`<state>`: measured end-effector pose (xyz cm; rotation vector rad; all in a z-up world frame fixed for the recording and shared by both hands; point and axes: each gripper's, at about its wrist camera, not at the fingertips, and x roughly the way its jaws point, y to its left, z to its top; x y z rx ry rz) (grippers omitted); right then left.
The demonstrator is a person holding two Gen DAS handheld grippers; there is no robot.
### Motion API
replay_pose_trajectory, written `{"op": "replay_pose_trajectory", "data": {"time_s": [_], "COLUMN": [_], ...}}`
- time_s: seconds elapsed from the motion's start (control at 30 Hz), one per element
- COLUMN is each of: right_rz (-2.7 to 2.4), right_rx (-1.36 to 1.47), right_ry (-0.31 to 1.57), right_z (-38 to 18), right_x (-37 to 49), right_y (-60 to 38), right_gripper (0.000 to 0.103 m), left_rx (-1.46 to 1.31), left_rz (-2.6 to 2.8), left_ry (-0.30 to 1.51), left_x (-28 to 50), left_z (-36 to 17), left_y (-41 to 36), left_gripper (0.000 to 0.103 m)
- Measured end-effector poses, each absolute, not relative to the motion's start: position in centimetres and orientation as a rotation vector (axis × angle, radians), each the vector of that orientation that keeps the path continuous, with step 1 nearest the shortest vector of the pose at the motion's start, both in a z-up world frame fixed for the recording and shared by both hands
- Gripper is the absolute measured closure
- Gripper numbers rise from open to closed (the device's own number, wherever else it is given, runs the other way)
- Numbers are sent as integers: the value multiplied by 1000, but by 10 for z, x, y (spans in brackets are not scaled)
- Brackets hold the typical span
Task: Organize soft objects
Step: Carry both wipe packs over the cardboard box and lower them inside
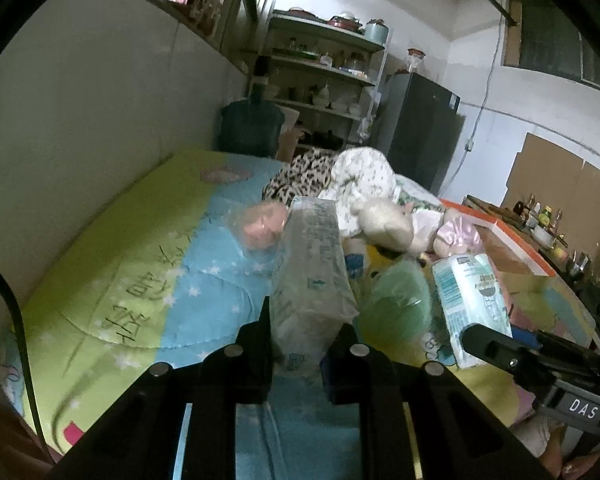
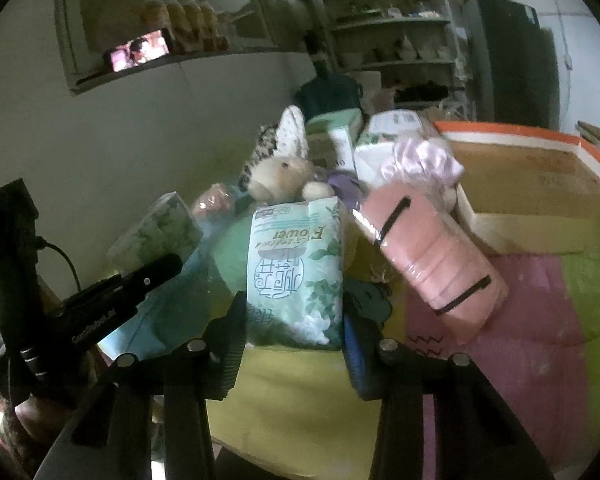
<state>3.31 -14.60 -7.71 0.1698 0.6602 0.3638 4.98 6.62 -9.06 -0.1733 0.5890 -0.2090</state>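
Both grippers are mid-carry, each with a soft pack in its jaws above the bed, so the step in hand looks like moving packs toward a place to stack them.

The left gripper is clamped on the near end of a grey tissue pack — its long axis runs straight away from the fingers, far end tilted up. The right gripper is closed, less tightly, on the bottom of a green pack, which stands roughly upright, its print lying sideways and upside down.

Next, I judge, each pack needs carrying to the orange-rimmed box at far right, or into a tidy row — and easing down flat before the jaws part.

Just beyond lie a pink roll, slanting from upper left to lower right, a plush rabbit and loose cloths.
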Motion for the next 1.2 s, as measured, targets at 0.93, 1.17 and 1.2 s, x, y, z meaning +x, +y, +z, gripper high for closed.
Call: {"op": "replay_pose_trajectory", "data": {"time_s": [0.93, 1.17, 1.2], "right_rz": [348, 270, 257], "right_rx": [250, 282, 290], "right_ry": [516, 494, 493], "right_z": [-14, -6, -5], "right_x": [36, 39, 39], "right_y": [-216, -258, -265], "right_gripper": [60, 60, 60], "left_rx": [-114, -101, -97], "left_rz": [-288, -341, -349], "left_ry": [509, 511, 511], "left_x": [65, 80, 82], "left_z": [-14, -3, -2], "left_y": [-26, -69, -75], "left_gripper": [84, 84, 84]}}
